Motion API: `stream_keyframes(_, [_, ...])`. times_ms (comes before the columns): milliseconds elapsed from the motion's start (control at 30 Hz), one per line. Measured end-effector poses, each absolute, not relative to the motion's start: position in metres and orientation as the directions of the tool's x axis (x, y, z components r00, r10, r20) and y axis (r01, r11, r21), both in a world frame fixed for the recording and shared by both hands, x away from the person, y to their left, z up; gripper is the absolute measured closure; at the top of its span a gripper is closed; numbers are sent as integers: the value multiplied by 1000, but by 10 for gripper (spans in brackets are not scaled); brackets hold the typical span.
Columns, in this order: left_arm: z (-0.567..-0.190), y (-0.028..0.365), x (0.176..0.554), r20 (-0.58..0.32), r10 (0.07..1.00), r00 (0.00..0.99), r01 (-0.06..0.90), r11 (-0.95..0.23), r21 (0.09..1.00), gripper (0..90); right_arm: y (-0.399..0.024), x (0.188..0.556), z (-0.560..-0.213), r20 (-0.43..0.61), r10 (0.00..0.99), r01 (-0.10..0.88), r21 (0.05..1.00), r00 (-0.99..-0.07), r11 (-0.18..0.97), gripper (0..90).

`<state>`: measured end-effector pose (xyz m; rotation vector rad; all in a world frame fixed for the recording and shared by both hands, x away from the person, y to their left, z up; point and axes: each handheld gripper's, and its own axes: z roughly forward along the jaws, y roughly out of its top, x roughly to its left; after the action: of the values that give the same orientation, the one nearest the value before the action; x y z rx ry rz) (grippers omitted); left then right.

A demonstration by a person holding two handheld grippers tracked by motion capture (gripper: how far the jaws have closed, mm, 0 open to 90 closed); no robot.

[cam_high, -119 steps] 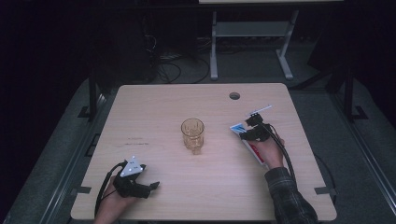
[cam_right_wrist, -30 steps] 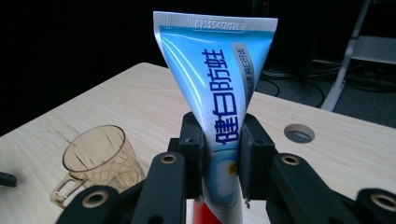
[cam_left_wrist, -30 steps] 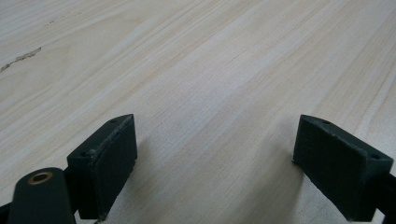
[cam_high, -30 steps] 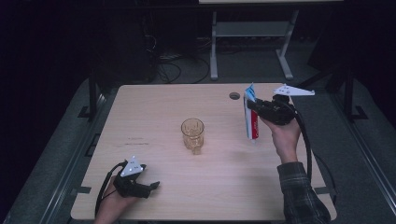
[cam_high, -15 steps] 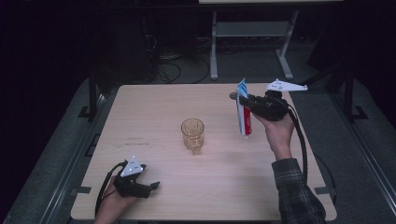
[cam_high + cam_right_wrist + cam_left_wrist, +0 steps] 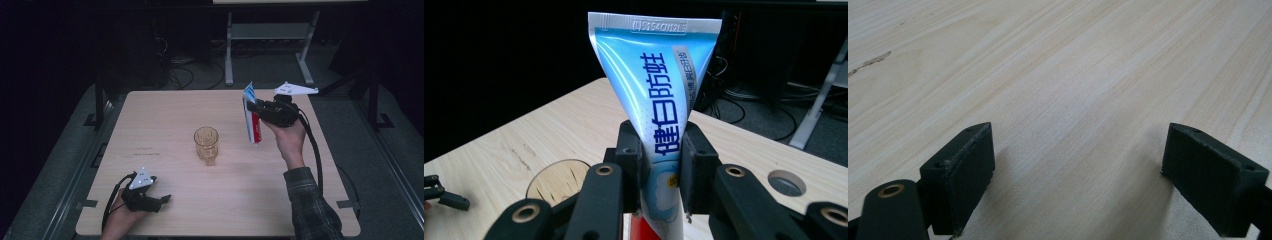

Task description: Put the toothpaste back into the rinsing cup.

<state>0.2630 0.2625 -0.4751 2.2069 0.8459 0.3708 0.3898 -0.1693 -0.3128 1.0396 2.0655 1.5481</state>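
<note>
While flat black fingers point(image 6: 630, 160) pinch it, the glossy toothpaste tube point(image 6: 659, 95) tapers wedge-like.

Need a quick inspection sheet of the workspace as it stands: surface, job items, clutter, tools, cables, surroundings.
Surface: light wooden table, bare wood, round grommet hole near the far edge.
Job's things: toothpaste tube held upright in the air, crimped end up, red cap end down; amber glass cup standing upright mid-table, apart from the tube.
Clutter: nothing seen.
Tools: right tool shut on the tube, raised right of the cup; left tool open, nothing between its jaws, low over the near left of the table.
Cables: black cable trailing from the right tool; loose cables on the floor behind the table.
Surroundings: dark room, metal stand behind.
</note>
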Motion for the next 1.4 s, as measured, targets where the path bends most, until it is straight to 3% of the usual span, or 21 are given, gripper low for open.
stream_keyframes(1400, [-475, 262, 262, 2, 665, 747, 457, -516, 724, 128, -94, 404, -289, 108, 654, 277, 947, -749, 162, 739])
